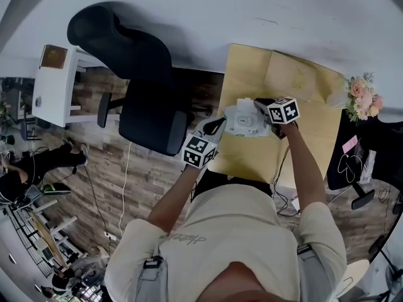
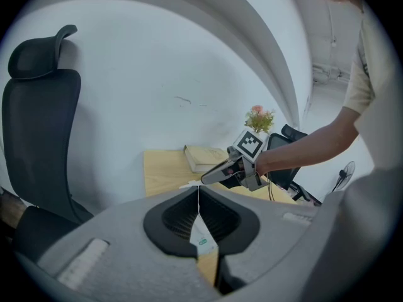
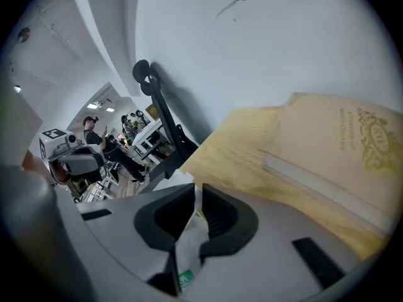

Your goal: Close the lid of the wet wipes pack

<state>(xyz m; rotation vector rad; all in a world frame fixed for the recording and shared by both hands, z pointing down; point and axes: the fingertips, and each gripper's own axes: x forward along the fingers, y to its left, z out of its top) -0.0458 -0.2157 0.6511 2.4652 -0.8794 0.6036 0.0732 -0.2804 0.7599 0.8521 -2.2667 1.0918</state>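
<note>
Person's beige T-shirt [image 1: 239, 231] fills the bottom of the head view, with both arms reaching forward. White soft-film wet wipes pack [image 1: 245, 119] sits between the two tools, over the pale yellow wooden desk [image 1: 252, 74]; lifted or resting, can't tell. Left gripper [image 1: 213, 129] is pinched tight on the pack's thin end seam. Right gripper [image 1: 269, 114] is clamped on the opposite seam. Probable reason: a two-end hold keeps the floppy pack taut and lid-side up for pressing. Film is white, with a small green print near the seam. Can't tell whether the lid is open or down.
</note>
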